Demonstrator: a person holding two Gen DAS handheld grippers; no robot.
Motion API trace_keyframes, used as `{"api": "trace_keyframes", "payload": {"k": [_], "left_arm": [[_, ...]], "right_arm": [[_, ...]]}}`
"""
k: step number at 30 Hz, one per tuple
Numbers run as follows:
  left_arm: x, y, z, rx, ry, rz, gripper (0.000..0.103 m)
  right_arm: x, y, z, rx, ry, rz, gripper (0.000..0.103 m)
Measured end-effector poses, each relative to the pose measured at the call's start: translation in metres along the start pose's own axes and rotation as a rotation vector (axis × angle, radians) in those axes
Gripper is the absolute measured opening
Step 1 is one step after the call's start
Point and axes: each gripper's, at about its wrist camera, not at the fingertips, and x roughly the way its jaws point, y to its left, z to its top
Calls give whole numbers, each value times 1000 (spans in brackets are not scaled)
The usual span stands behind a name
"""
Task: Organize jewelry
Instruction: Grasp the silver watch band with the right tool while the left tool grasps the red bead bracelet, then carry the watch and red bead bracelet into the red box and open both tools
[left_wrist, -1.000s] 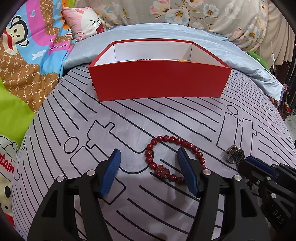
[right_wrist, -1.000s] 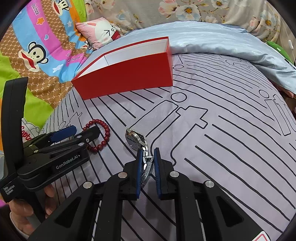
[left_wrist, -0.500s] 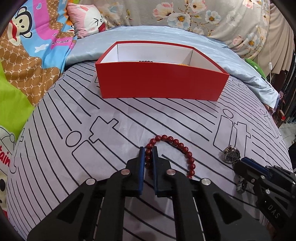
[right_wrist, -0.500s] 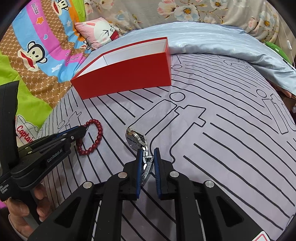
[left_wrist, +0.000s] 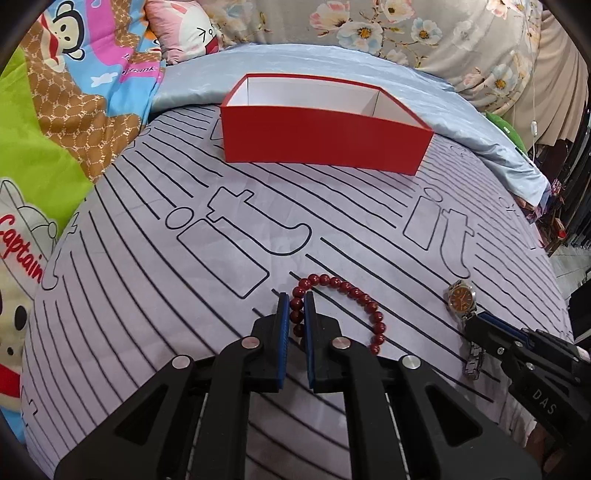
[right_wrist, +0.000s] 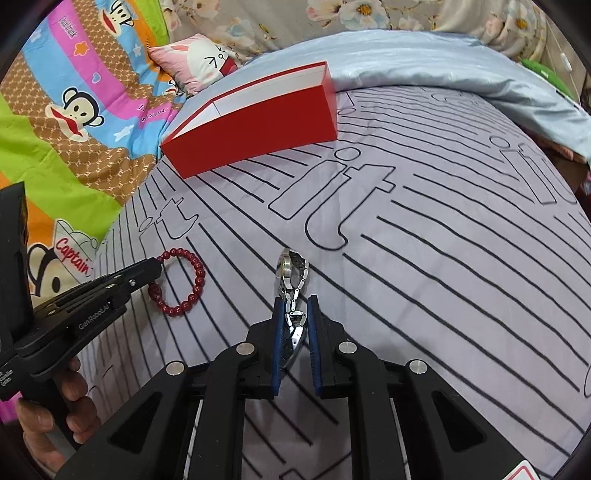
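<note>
My left gripper (left_wrist: 295, 301) is shut on a dark red bead bracelet (left_wrist: 354, 293), gripping its left side; the rest of the loop hangs to the right, just above the bed. It also shows in the right wrist view (right_wrist: 184, 280). My right gripper (right_wrist: 295, 306) is shut on the metal band of a silver wristwatch (right_wrist: 290, 269), lifted off the bed with its face edge-on. In the left wrist view the watch (left_wrist: 460, 297) has an orange-brown dial. A red open box (left_wrist: 321, 136) with a white inside stands farther back; its contents are hidden.
The bed has a grey sheet (left_wrist: 147, 295) with black lines. A pale blue quilt (left_wrist: 424, 85) lies behind the box. Colourful cartoon blankets (left_wrist: 55, 129) and a pink pillow (left_wrist: 181, 29) are at the left. The bed edge drops off at the right.
My left gripper closed on the bracelet and lifted it, moving back from the box. My right gripper stayed shut on the watch band and raised the watch off the sheet.
</note>
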Motion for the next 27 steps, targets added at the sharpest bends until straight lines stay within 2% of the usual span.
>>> {"api": "trace_keyframes", "payload": {"k": [5,14,27], "left_arm": [[-22,-3,1,11,-7,-7,7],[-50,-21,15,60,-28,-20,7],[-66,-18,65,42,-81,-37,7]], "right_arm": [[-17,0,-1,22,12,31,11],[-46,19,11,-21,-19,58,11],[-70,28,66,-30,-117,80,11]]}}
